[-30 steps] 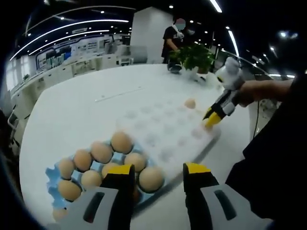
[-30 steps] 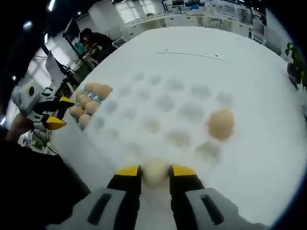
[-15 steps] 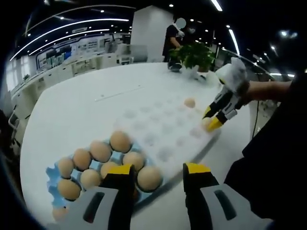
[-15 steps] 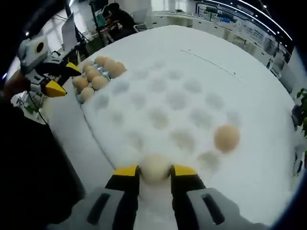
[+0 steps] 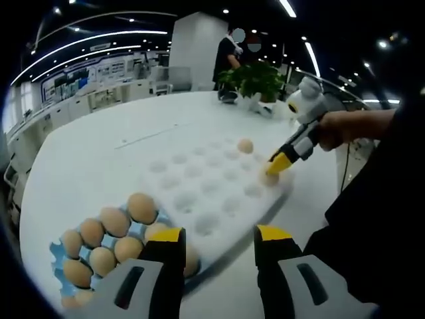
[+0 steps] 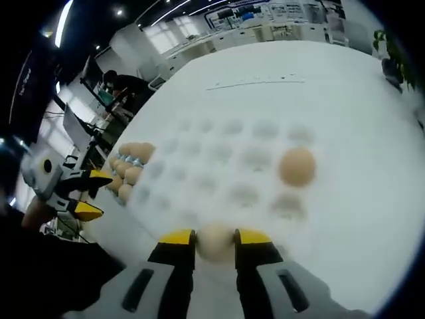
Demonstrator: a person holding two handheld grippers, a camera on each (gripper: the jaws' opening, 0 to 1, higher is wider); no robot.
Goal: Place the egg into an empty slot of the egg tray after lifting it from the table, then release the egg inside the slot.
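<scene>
White desk (image 6: 372, 133) spreads under the white egg tray (image 6: 219, 156), where I have brought my right gripper (image 6: 214, 240), jaws clamped on the egg (image 6: 214, 240), low over a near-edge empty slot, while my left gripper (image 5: 216, 242) waits, jaws apart.

White pillar (image 5: 191, 46), ceiling strip lights (image 5: 99, 36), potted plant (image 5: 255, 78)

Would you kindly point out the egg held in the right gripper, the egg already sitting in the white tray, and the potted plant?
held egg (image 6: 214, 240), right gripper view, its pale top between the jaws
seated egg (image 6: 297, 166), right gripper view, its middle
potted plant (image 5: 255, 78), left gripper view, its leaves
</scene>
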